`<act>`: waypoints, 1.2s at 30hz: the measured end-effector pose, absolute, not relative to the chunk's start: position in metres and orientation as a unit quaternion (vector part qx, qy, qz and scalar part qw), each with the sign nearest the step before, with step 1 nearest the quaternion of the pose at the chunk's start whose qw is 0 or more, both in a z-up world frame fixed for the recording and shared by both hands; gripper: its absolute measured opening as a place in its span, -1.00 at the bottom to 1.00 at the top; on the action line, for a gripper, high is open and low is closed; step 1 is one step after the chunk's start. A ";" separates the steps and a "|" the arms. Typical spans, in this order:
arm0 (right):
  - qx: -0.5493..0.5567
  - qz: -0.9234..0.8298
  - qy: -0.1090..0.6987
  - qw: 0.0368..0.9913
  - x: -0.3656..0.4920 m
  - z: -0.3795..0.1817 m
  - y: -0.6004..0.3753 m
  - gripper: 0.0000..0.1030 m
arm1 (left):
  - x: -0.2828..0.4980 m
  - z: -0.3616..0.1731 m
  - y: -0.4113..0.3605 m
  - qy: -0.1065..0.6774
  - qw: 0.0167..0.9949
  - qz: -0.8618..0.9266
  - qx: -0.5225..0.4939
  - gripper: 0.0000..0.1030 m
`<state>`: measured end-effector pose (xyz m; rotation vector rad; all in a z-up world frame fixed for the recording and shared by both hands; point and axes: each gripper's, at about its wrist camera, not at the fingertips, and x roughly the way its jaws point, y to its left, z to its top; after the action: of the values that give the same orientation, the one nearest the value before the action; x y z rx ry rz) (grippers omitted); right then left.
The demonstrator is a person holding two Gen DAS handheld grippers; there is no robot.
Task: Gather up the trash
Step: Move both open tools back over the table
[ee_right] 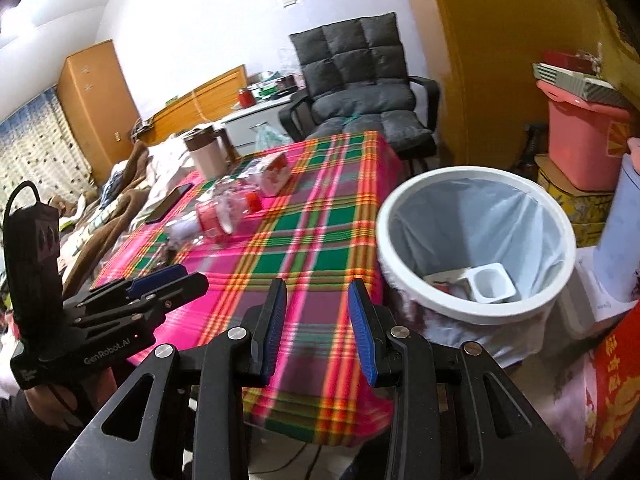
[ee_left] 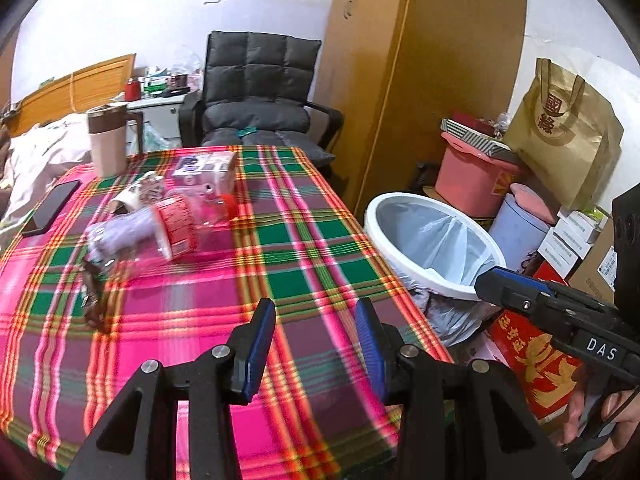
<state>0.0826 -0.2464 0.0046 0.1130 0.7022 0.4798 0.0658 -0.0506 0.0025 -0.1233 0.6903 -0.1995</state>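
Trash is lying clustered toward the far left part of the table [ee_left: 304, 240], which is wearing a pink and green plaid cloth: a clear plastic bottle [ee_left: 176, 224] with a red label is resting on its side, a pink carton [ee_left: 208, 176] is sitting just behind it, a crumpled paper cup [ee_left: 140, 194] is lying beside them, and a dark wrapper [ee_left: 94, 292] is lying near the left edge. A phone [ee_left: 54, 210] and a lidded jug [ee_left: 108, 140] are sitting at the far left corner and do not look like trash.

Both tools are hovering over the near edge with nothing between their fingers: the left gripper [ee_left: 316, 344] and the right gripper [ee_right: 318, 320] are each standing spread apart. The lined white bin [ee_right: 476, 240] is standing off the right edge of the table, already holding a white cup and some scraps.

A fresh pick appears to be starting. The next move is calling for a reach across to the bottle cluster, closing on one piece without dragging its touching neighbours.
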 end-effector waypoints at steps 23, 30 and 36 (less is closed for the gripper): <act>0.023 0.270 0.350 0.897 0.095 0.010 -0.180 0.23 | 0.057 -0.008 0.058 0.342 0.934 0.014 -0.104 -0.20; 0.017 0.278 0.364 0.889 0.105 0.005 -0.172 0.23 | 0.081 -0.014 0.094 0.340 0.932 0.051 -0.113 -0.20; 0.012 0.280 0.374 0.884 0.115 0.001 -0.166 0.23 | 0.109 -0.019 0.122 0.343 0.928 0.088 -0.119 -0.20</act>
<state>0.1148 -0.1656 0.0010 0.0254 0.7789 0.5832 0.1088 0.1221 -0.0186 -0.2432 0.7032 0.1795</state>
